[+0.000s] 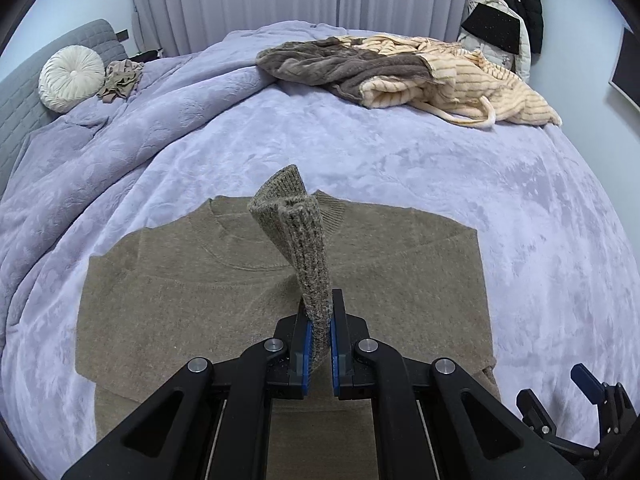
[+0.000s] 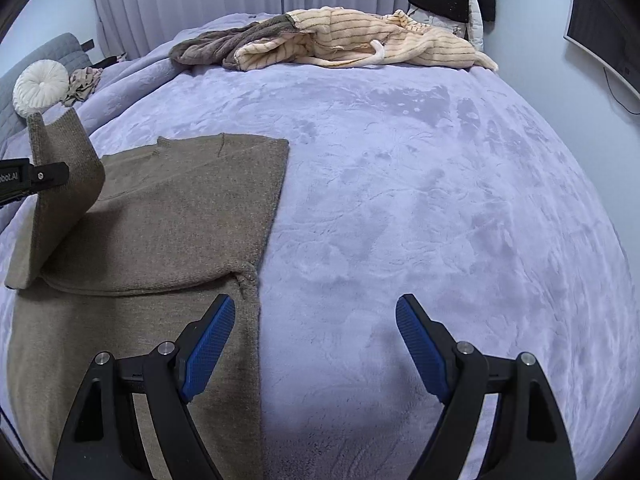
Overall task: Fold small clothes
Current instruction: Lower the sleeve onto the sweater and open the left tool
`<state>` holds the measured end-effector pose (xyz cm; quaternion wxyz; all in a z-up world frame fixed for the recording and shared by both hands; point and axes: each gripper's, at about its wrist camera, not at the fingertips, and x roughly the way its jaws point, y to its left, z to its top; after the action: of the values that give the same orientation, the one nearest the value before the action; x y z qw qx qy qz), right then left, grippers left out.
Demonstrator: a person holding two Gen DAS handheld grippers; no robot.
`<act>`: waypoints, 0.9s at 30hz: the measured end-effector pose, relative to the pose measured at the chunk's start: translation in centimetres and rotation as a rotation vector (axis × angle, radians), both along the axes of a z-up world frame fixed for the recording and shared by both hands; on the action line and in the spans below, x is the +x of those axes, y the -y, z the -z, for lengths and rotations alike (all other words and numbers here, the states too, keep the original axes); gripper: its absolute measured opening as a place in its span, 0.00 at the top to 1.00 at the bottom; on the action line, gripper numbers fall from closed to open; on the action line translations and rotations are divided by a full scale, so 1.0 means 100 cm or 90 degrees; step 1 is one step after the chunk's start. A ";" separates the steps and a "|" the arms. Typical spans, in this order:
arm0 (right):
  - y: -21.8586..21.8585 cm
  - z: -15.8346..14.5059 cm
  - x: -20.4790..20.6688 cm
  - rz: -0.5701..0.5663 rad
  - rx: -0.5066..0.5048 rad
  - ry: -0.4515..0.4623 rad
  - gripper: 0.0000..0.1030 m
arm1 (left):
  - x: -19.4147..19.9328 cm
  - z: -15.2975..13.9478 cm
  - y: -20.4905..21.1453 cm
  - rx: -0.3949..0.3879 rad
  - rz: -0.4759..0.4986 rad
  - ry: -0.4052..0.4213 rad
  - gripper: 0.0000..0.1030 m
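A brown knitted sweater [image 1: 180, 300] lies flat on the lavender bedspread [image 1: 440, 200], its right side folded in. My left gripper [image 1: 319, 308] is shut on the ribbed cuff of its sleeve [image 1: 296, 216], which stands up over the sweater's chest. The right wrist view shows the same sleeve [image 2: 64, 152] lifted at the far left, pinched by the left gripper [image 2: 52, 174]. My right gripper [image 2: 316, 312] stands open with nothing between its fingers, low over the sweater's [image 2: 180, 208] right edge and the bare bedspread. It also shows as the right gripper [image 1: 592, 396] at the lower right of the left wrist view.
A pile of brown and cream striped clothes [image 1: 400, 68] lies at the far side of the bed. A round white cushion [image 1: 71, 78] and a small beige garment [image 1: 122, 80] sit by the grey headboard. Jackets [image 1: 516, 12] hang at the back right, and a monitor [image 2: 604, 36] is on the wall.
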<state>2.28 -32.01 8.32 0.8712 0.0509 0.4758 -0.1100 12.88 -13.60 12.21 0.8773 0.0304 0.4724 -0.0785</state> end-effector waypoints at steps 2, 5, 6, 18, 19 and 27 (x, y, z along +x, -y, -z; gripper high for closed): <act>0.005 0.001 -0.002 0.005 0.003 0.003 0.17 | -0.002 0.005 0.011 0.007 0.011 -0.004 0.92; 0.013 0.003 -0.005 0.014 0.010 0.006 0.17 | -0.004 0.012 0.024 0.015 0.024 -0.008 0.92; 0.015 0.003 -0.006 0.017 0.013 0.007 0.17 | -0.004 0.014 0.027 0.014 0.026 -0.010 0.92; 0.036 0.017 -0.014 0.033 0.045 0.005 0.17 | -0.005 0.058 0.071 0.047 0.062 -0.050 0.92; 0.037 0.018 -0.015 0.034 0.045 0.004 0.17 | -0.005 0.061 0.072 0.047 0.062 -0.053 0.92; 0.042 0.022 -0.017 0.037 0.056 -0.003 0.17 | -0.003 0.072 0.064 -0.009 0.063 -0.095 0.90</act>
<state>0.60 -36.16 6.15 0.8632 0.1027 0.4808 -0.1148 12.58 -20.02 5.00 0.8348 0.0412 0.5341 -0.1270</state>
